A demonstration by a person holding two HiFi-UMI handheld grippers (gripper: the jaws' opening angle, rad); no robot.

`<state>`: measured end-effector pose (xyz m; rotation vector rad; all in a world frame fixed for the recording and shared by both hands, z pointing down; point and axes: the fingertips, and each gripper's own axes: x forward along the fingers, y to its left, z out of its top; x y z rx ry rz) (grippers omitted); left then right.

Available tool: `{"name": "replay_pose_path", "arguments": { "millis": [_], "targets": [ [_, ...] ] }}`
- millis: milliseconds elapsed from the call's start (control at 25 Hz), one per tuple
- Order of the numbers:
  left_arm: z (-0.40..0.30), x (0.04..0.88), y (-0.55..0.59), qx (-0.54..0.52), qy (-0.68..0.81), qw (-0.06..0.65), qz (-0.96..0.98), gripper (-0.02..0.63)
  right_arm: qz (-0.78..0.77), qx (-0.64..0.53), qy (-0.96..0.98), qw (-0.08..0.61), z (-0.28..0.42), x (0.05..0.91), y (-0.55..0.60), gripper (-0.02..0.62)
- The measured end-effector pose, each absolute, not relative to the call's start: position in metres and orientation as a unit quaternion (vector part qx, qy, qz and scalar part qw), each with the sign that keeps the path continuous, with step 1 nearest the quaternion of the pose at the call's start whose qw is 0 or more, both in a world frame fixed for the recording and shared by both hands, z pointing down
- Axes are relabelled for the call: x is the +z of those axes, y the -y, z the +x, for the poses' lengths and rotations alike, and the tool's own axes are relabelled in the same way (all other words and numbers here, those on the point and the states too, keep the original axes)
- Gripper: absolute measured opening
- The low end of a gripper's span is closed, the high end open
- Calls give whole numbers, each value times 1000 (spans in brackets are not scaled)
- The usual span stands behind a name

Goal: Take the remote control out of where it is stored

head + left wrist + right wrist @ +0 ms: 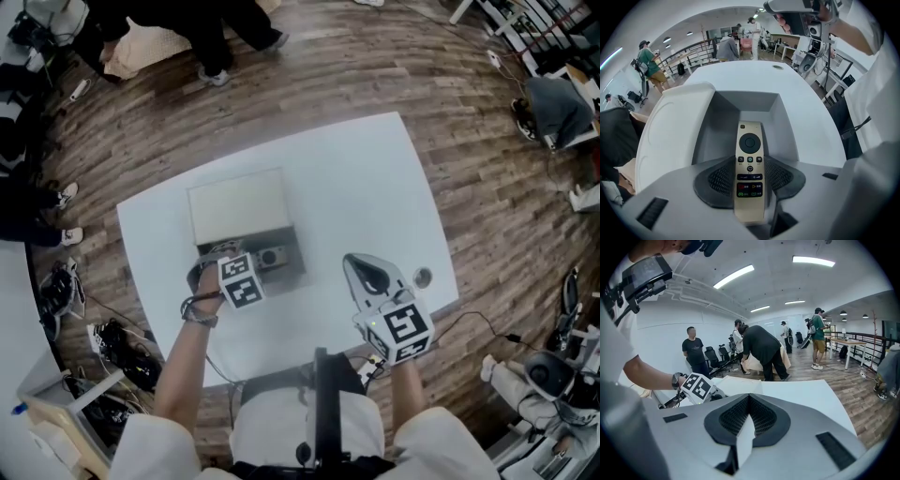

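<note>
A slim cream remote control [750, 140] lies lengthwise in the grey tray [721, 115] of an open storage box, button side up. My left gripper [750, 164] reaches into the tray, and its dark pads [721, 178] sit against both long edges of the remote's lower half. In the head view the left gripper [251, 262] is at the front of the box [236, 208], with the remote [272, 256] just past it. My right gripper [370, 275] hovers over the table to the right of the box, shut and holding nothing, its tips [749, 397] meeting.
The box stands on a white table [347, 187], its pale lid [675, 122] to the left of the tray. A small round disc [423, 277] lies near the table's right edge. Several people stand on the wooden floor beyond the table.
</note>
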<state>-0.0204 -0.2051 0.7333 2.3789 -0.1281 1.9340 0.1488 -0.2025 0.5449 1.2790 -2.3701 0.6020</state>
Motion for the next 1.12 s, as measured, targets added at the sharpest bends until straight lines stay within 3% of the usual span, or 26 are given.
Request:
{"name": "replay_pose_path", "arguments": {
  "millis": [1120],
  "targets": [
    [-51, 635, 203, 538, 233, 29, 810, 187, 404, 156, 884, 174, 128, 485, 196, -2]
  ]
}}
